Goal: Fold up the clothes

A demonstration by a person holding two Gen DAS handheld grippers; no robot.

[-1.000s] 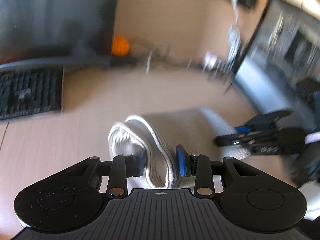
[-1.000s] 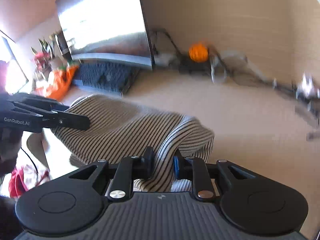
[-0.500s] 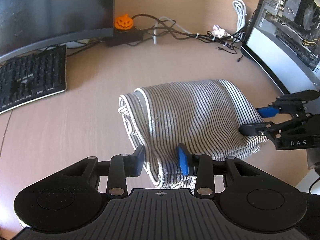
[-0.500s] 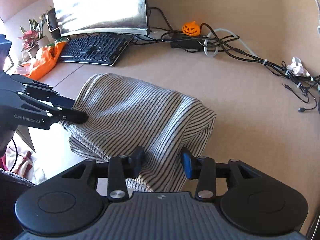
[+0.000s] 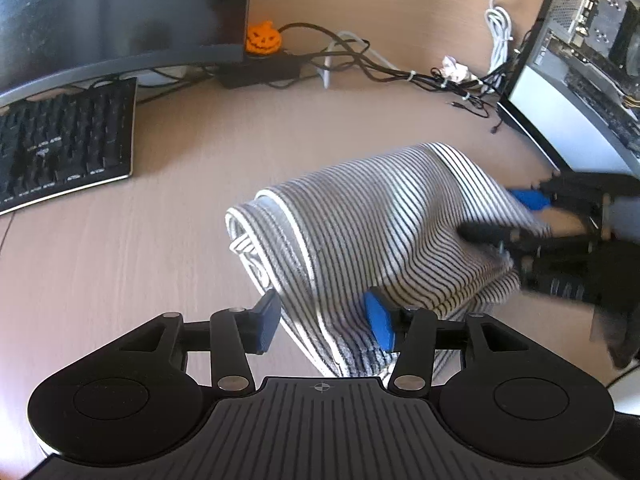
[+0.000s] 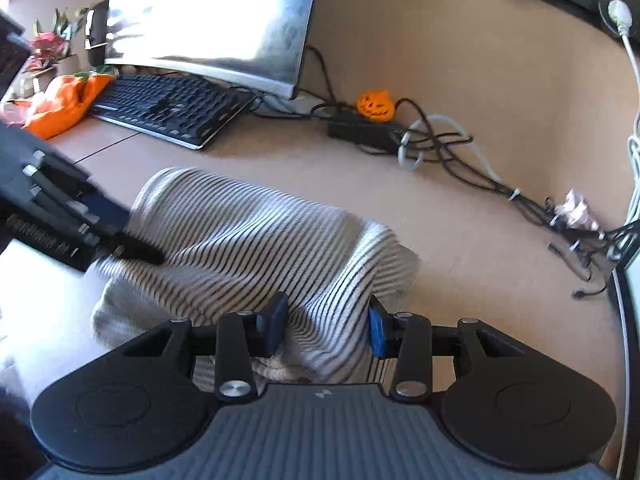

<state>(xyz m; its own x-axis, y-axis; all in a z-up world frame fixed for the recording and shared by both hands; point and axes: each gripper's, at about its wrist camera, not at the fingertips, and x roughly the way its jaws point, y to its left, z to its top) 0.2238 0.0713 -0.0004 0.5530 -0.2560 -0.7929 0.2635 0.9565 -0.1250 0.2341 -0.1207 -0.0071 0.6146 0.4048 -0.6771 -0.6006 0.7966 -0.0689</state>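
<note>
A folded grey-and-white striped garment [image 5: 380, 220] lies bunched on the wooden desk [image 5: 120, 248]. My left gripper [image 5: 324, 320] straddles its near left end. Its jaws are opening, the cloth runs between them, and there is a gap at the left pad. In the right wrist view the same garment [image 6: 248, 240] bulges between the blue pads of my right gripper [image 6: 326, 326], whose jaws stand apart without squeezing it. Each gripper shows in the other's view: the right gripper [image 5: 500, 216] at the garment's right end, the left gripper [image 6: 136, 236] at its left end.
A black keyboard [image 5: 60, 144] and a curved monitor [image 5: 100, 20] stand at the back left. An orange pumpkin figure [image 5: 263, 38] sits on a power strip among tangled cables [image 5: 400, 72]. A computer case [image 5: 580, 60] stands at the right. Orange cloth [image 6: 60, 104] lies beyond the keyboard.
Both pairs of jaws have widened and no longer pinch the striped garment. Both grippers have sunk towards the desk, and the garment has settled onto it.
</note>
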